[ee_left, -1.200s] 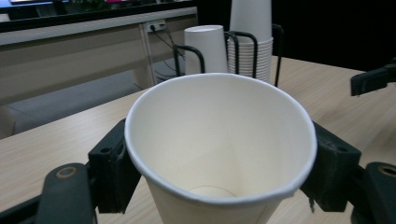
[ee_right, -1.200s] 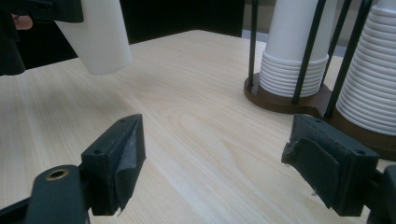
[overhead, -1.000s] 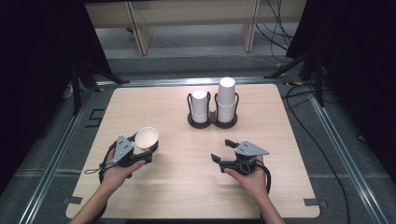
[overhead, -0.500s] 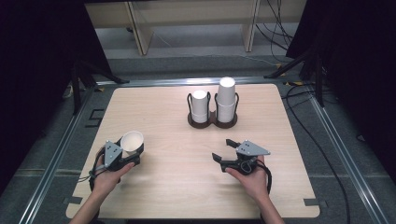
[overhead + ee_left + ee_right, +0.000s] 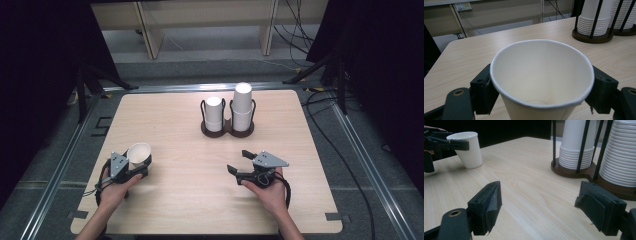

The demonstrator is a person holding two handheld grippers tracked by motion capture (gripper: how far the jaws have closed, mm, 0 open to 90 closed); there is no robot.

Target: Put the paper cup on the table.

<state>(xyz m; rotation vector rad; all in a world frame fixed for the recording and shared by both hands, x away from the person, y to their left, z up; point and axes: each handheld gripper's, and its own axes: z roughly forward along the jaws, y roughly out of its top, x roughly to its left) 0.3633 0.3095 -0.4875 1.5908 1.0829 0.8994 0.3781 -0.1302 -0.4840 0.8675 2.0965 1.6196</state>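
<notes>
The left gripper [image 5: 134, 165] has its fingers, just easing apart, clamped on a white paper cup [image 5: 139, 153] resting on the pale wooden bench [image 5: 190, 200]; the right gripper's [image 5: 242, 162] fingers stand apart, empty.

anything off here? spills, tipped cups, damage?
Nothing stands out. The paper cup sits upright and empty between the left gripper's jaws, base on the table. Both cup stacks stand straight in the cup holder. The right gripper is open and holds nothing.
</notes>
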